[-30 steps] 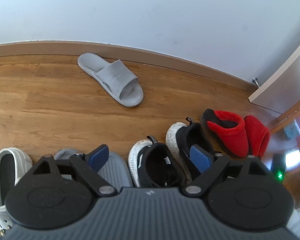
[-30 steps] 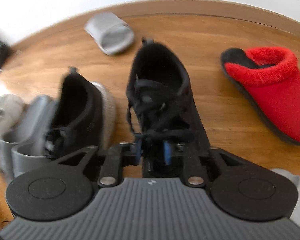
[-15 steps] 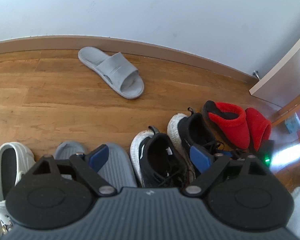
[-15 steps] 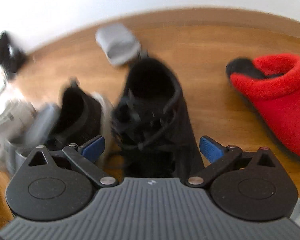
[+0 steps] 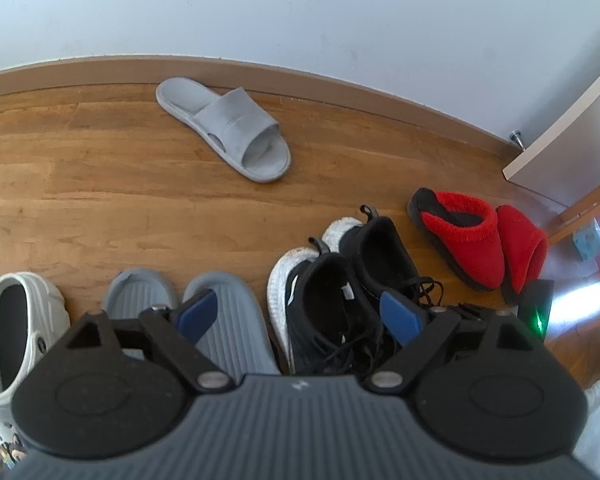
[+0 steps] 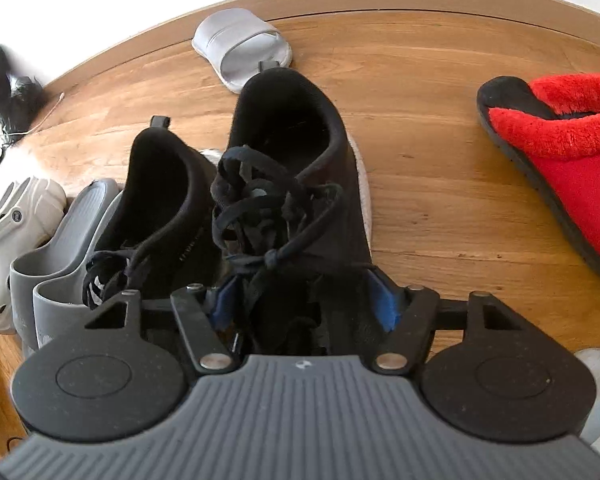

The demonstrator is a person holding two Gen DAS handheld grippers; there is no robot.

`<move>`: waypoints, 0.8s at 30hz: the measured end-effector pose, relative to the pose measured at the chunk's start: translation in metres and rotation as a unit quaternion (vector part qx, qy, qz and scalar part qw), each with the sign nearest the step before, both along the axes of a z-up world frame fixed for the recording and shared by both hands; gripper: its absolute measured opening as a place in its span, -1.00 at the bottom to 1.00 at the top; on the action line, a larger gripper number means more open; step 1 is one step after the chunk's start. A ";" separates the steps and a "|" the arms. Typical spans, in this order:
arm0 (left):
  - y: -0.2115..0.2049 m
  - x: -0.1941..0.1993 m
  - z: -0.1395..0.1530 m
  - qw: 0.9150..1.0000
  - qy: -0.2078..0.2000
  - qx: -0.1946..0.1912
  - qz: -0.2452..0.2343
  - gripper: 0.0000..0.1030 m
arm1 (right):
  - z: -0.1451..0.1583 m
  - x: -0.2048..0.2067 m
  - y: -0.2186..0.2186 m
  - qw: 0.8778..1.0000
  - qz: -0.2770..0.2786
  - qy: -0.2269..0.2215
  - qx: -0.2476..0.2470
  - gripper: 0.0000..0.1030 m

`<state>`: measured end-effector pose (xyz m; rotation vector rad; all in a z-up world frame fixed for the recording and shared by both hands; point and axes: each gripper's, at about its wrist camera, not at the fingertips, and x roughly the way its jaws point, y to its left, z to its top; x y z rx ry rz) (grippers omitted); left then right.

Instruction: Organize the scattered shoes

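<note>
Two wrist views, left first.
Left gripper: jaws spread wide with nothing between the pads, hovering above the row of shoes.
Row on the wooden floor: white clog, grey slide pair, two black sneakers side by side, red slippers.
Stray grey slide: alone near the baseboard, well apart from the row.
Right gripper: jaws closing around the toe end of the right-hand black sneaker; whether the blue pads press on it I cannot tell.
Beside it: red slipper to the right, apart.
</note>
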<state>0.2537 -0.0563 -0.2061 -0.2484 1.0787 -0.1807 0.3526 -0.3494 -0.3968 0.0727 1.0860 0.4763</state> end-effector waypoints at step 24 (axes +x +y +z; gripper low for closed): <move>-0.014 -0.003 -0.017 0.996 -0.008 0.085 0.011 0.99 | 0.015 -0.006 -0.003 0.996 -0.078 0.017 0.032 0.93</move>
